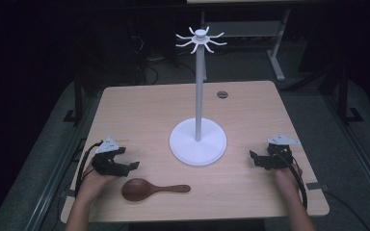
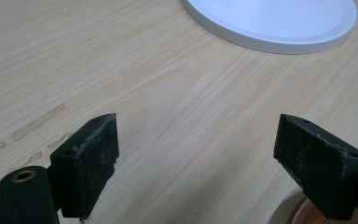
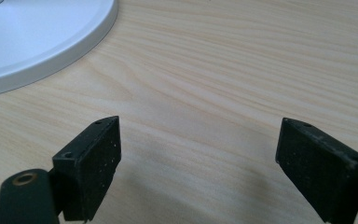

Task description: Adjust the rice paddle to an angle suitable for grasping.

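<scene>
both grippers, left [image 1: 125, 166] and right [image 1: 260, 159], jaws wide, empty; high view adds spoon [image 1: 149, 189], stand [image 1: 198, 139].

White stand [image 1: 198, 143], wooden spoon [image 1: 144, 189], table [image 1: 139, 110]

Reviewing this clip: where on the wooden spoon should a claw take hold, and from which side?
On the handle, judged from how the spoon lies flat with its bowl to the left and its thin handle pointing right. The open left claw sits just behind the bowl, so it could come down from above with its jaws across the handle's width. The bowl looks too wide and shallow for a sure pinch.
</scene>
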`<state>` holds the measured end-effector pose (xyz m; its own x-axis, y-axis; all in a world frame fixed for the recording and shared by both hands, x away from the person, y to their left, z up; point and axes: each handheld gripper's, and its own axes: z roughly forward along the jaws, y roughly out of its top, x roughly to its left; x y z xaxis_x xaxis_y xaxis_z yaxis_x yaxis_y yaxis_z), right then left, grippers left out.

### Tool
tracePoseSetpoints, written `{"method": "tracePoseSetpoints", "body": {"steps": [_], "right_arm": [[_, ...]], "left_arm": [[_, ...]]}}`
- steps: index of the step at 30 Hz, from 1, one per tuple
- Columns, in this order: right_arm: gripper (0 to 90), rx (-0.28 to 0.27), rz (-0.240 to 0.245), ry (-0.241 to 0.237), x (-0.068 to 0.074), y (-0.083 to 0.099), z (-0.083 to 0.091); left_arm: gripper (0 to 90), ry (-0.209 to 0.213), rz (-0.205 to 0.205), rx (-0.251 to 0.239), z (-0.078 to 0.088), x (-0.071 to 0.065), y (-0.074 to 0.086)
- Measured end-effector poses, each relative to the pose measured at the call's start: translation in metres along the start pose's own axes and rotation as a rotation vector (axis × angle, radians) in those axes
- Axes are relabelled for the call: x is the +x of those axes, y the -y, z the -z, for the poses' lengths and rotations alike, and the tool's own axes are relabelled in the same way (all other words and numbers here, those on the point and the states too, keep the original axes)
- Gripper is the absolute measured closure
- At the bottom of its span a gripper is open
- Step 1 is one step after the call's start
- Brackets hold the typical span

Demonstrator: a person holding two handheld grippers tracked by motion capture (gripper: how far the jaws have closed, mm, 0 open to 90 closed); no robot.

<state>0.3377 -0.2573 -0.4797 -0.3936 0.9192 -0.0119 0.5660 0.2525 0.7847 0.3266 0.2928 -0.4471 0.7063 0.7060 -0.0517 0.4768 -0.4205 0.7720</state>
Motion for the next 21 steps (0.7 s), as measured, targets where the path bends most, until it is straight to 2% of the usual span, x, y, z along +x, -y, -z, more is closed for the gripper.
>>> {"method": "tracePoseSetpoints", "body": {"steps": [4,6,9,14,15,18,21], "right_arm": [[13.5,0.001,0.001,-0.003,0.000,0.000,0.000],[13.5,0.001,0.002,-0.001,0.000,0.000,0.000],[13.5,0.002,0.002,-0.001,0.000,0.000,0.000],[13.5,0.003,0.000,-0.002,0.000,0.000,0.000],[13.5,0.004,-0.002,-0.003,0.000,0.000,0.000],[13.5,0.004,-0.001,-0.003,0.000,0.000,0.000],[13.5,0.004,0.000,-0.003,0.000,0.000,0.000]], "left_arm": [[14.0,0.007,-0.017,0.010,-0.001,-0.003,-0.003],[14.1,0.013,-0.010,0.004,-0.003,-0.005,-0.004],[14.1,0.024,-0.024,0.012,-0.004,-0.009,-0.006],[14.1,0.040,-0.026,0.012,-0.006,-0.013,-0.008],[14.1,0.049,-0.038,0.021,-0.007,-0.015,-0.010],[14.1,0.059,-0.029,0.008,-0.008,-0.019,-0.011],[14.1,0.071,-0.046,0.013,-0.010,-0.024,-0.013]]}}
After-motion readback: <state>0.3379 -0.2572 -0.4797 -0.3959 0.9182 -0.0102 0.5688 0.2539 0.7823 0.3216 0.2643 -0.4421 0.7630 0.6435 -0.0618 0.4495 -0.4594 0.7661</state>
